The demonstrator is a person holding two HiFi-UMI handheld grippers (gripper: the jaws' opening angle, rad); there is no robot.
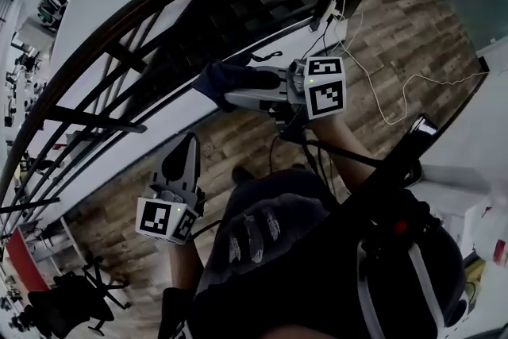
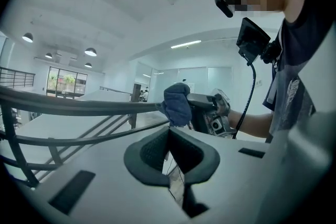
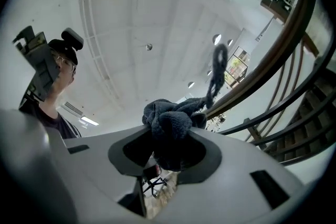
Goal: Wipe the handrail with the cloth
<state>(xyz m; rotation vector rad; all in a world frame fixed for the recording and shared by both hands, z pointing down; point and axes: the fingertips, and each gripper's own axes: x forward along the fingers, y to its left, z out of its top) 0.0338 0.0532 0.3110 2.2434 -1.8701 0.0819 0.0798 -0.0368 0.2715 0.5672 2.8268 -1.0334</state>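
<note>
The right tool (image 1: 232,89) pinches a dark blue cloth (image 1: 216,78) beside the curved wooden handrail (image 1: 143,8). The left tool (image 1: 185,148), nearer, is pressed together and empty.

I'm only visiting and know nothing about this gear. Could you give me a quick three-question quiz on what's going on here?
1. True or false: the left tongs grip something.
2. What do the right tongs hold? A sponge, B cloth, C brush.
3. Fill in: the cloth is held close to the stair's ____.
Key: 1 false; 2 B; 3 handrail.
</note>
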